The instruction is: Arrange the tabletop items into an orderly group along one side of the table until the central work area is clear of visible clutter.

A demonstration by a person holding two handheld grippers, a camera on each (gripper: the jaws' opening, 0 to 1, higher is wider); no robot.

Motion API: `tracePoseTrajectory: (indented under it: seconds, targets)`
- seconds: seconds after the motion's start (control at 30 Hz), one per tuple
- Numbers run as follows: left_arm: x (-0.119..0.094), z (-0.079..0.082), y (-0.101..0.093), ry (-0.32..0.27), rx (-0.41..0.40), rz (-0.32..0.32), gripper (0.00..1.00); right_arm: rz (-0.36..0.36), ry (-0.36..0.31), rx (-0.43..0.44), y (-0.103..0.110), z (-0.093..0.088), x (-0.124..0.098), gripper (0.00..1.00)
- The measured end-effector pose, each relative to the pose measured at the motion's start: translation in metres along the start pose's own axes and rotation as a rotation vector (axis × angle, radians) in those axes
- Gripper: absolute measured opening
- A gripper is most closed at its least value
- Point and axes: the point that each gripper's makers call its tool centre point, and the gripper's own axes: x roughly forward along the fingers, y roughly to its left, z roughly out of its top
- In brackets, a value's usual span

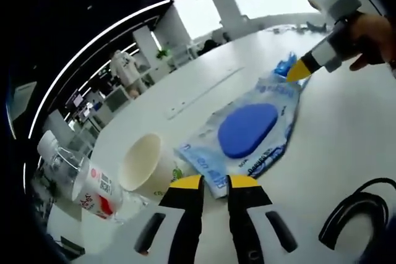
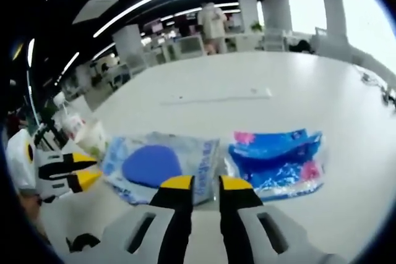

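A clear plastic bag with a blue oval pad inside (image 1: pixel 247 129) (image 2: pixel 151 165) lies flat on the white table (image 1: pixel 346 134). My left gripper (image 1: pixel 214 182) sits at the bag's near corner, jaws a narrow gap apart, and the bag's edge shows in that gap. It also enters the right gripper view (image 2: pixel 91 171) beside the bag's left edge. A blue tissue packet (image 1: pixel 286 66) (image 2: pixel 278 162) lies past the bag. My right gripper (image 2: pixel 205 182) hovers low over the seam between bag and packet, jaws slightly apart. In the left gripper view its yellow tip (image 1: pixel 297 72) meets the packet.
A paper cup (image 1: pixel 142 162) lies on its side left of the bag. Beside it are a red-labelled container (image 1: pixel 99 190) and a clear bottle (image 1: pixel 59 153). A black cable (image 1: pixel 352 208) loops at the near right. A hand (image 1: pixel 371 35) holds the right gripper. A person (image 2: pixel 213 20) stands far off.
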Motion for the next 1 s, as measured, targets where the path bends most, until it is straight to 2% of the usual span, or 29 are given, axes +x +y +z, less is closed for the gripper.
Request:
tracePoseTrajectory:
  seconds: [0.17, 0.43, 0.63, 0.77, 0.83, 0.9, 1.0]
  targets:
    - [-0.009, 0.001, -0.005, 0.006, -0.043, -0.032, 0.2, 0.031, -0.013, 0.002, 0.01, 0.005, -0.011, 0.2]
    - [-0.034, 0.004, -0.009, -0.016, -0.123, -0.08, 0.37, 0.078, -0.001, -0.017, 0.025, 0.003, -0.032, 0.33]
    - [-0.049, 0.007, -0.007, -0.031, -0.176, -0.095, 0.51, 0.131, 0.032, -0.027, 0.042, -0.007, -0.049, 0.46]
    - [-0.06, 0.008, -0.005, -0.039, -0.209, -0.095, 0.59, 0.163, 0.07, -0.031, 0.055, -0.017, -0.062, 0.51]
    - [-0.068, 0.006, 0.0, -0.038, -0.256, -0.081, 0.65, 0.179, 0.085, -0.026, 0.06, -0.021, -0.067, 0.54]
    - [-0.076, 0.006, 0.002, -0.052, -0.303, -0.079, 0.68, 0.197, 0.093, -0.04, 0.067, -0.025, -0.072, 0.56]
    - [-0.084, 0.001, 0.005, -0.047, -0.325, -0.08, 0.71, 0.226, 0.109, -0.048, 0.077, -0.03, -0.079, 0.6]
